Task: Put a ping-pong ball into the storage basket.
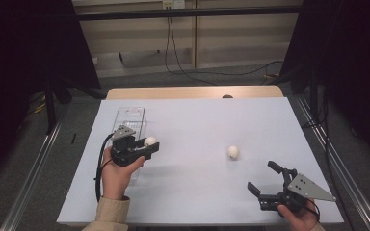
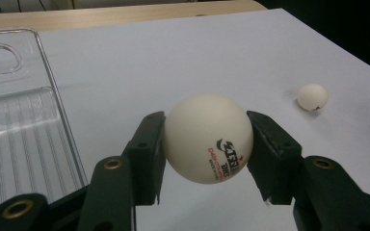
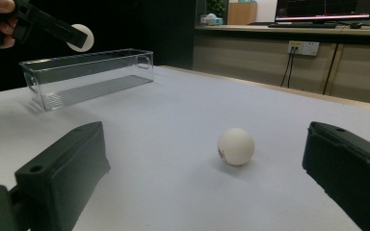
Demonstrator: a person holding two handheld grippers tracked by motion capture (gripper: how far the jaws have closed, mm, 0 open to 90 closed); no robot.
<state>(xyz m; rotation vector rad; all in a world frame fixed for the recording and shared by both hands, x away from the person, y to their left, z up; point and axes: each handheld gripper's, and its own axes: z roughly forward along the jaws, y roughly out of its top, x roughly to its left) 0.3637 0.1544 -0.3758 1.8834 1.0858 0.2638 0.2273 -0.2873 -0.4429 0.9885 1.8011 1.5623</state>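
A lab: dark-curtained rig table (image 1: 197,192), trailing cables (image 1: 173,57), monitor (image 3: 325,9) behind.

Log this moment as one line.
left tongs: shut on ball | bin: beside | right tongs: open | second ball: on table

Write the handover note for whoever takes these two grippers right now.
Left gripper: shut on a white ping-pong ball, held above the table beside the clear plastic bin, not yet over it.
Right gripper: open, holding nothing, jaws pointed at the second ball.
Second ball: lies loose on the white table, apart from the right gripper.
Done: one ball picked up.
Left: the bin looks empty. Likely drop the held ball in, then fetch the second one.
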